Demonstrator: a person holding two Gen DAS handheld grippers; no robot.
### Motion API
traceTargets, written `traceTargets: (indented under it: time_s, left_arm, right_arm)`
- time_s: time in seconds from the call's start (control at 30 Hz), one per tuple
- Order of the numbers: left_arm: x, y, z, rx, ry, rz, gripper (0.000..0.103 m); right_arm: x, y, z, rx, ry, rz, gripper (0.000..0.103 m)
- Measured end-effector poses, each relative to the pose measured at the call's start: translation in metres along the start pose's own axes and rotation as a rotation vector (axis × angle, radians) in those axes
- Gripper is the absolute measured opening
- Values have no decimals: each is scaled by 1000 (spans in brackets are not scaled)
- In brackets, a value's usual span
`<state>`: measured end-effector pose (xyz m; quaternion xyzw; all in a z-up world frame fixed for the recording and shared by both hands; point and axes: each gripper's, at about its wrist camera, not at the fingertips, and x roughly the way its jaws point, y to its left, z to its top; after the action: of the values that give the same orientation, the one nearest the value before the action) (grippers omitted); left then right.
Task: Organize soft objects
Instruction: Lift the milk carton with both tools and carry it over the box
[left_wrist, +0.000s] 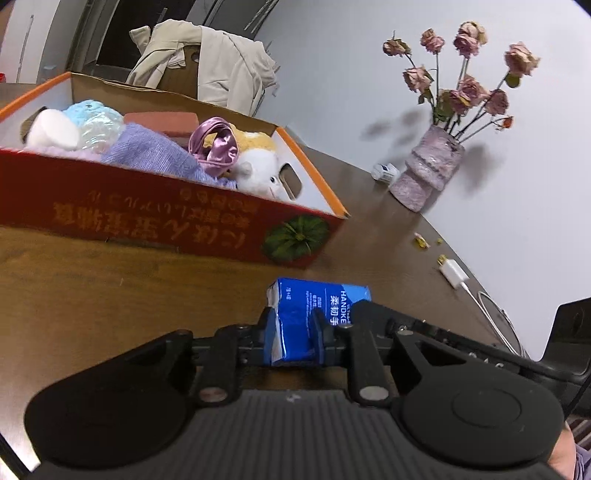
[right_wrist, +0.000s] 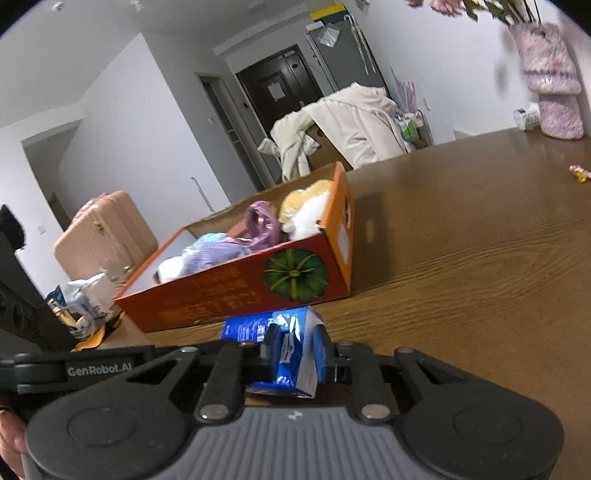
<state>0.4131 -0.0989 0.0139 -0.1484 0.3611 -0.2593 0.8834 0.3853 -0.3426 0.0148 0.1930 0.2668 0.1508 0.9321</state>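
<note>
A blue handkerchief tissue pack (left_wrist: 321, 295) lies on the brown table just in front of the red and orange cardboard box (left_wrist: 147, 214). My left gripper (left_wrist: 295, 326) is shut on one end of the pack, with both pads pressing its sides. In the right wrist view my right gripper (right_wrist: 299, 345) is shut on the same pack (right_wrist: 251, 328), which crumples between its fingers. The box (right_wrist: 221, 295) holds a white plush, a lilac cloth (left_wrist: 147, 151), a pink satin scrunchie (left_wrist: 214, 144) and a yellow and white plush (left_wrist: 258, 162).
A pink vase of dried roses (left_wrist: 428, 170) stands by the wall at the table's far side, with a small bottle (left_wrist: 384, 171) beside it. A white charger with its cable (left_wrist: 452, 273) lies near the table's edge. A beige jacket (left_wrist: 207, 62) hangs behind the box.
</note>
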Motion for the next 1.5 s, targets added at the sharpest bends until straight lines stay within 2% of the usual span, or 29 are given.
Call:
traceTargets:
  time_s: [0.3, 0.53, 0.77, 0.93, 1.13, 1.33, 1.5]
  left_arm:
    - [-89, -26, -47, 0, -62, 18, 21]
    - [-141, -44, -62, 38, -136, 14, 21]
    - [-175, -57, -72, 58, -187, 1, 21]
    - [-183, -57, -70, 49, -202, -2, 21]
    - [-177, -55, -57, 57, -215, 11, 21]
    - [-152, -52, -25, 65, -219, 8, 21]
    - [-116, -48, 22, 89, -221, 13, 21]
  right_arm:
    - [-76, 45, -37, -58, -31, 44, 17]
    - [-125, 74, -49, -105, -96, 70, 17]
    - [-157, 92, -56, -135, -145, 85, 17]
    - [-166, 103, -56, -152, -163, 89, 17]
    - [-154, 102, -45, -149, -171, 98, 17]
    - [-130, 95, -16, -163, -183, 89, 17]
    - [-97, 79, 26, -164, -194, 90, 17]
